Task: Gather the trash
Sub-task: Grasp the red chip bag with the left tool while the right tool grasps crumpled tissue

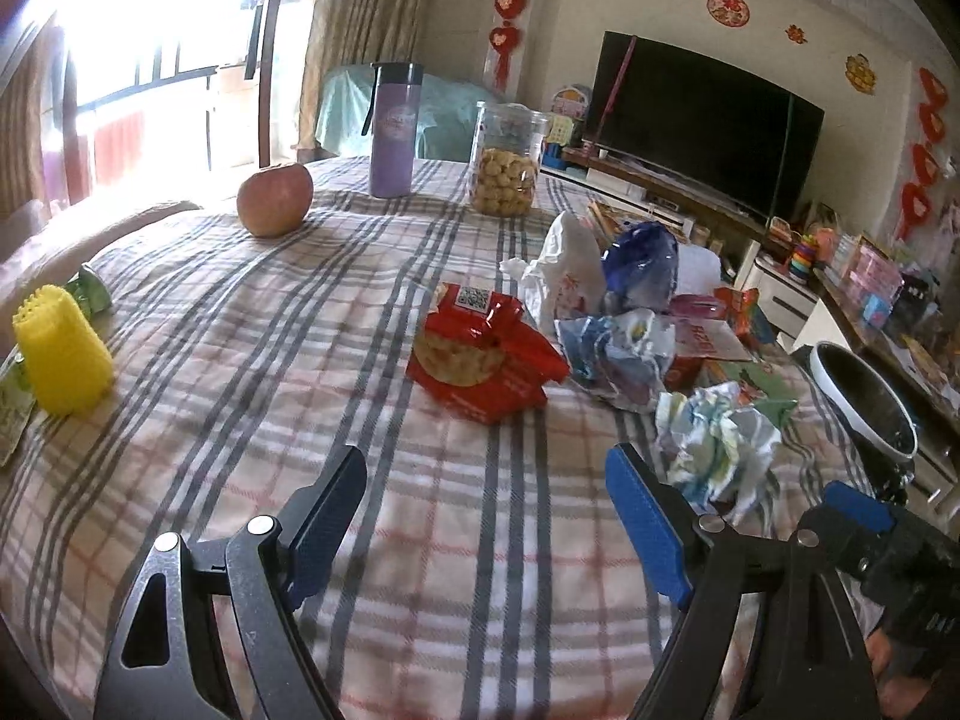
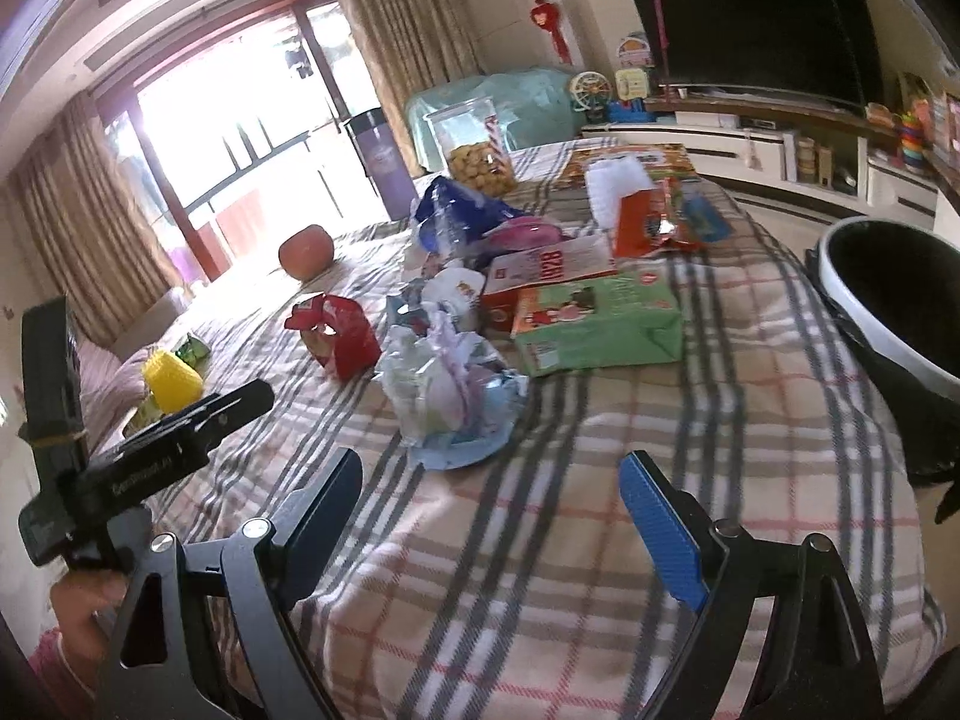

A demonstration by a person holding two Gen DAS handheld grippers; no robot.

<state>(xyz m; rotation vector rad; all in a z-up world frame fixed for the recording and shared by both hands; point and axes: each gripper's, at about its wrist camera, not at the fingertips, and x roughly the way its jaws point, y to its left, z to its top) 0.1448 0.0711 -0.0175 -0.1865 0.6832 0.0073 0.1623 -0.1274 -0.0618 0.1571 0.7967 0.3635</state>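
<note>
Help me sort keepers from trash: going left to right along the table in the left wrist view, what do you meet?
Yellow cup → apple → purple bottle → red snack bag → crumpled wrapper → bin.

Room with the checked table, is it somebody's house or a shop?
Most likely a home living room. A big television stands on a low cabinet, curtains hang by a wide window, and an apple and a biscuit jar sit on the table.
</note>
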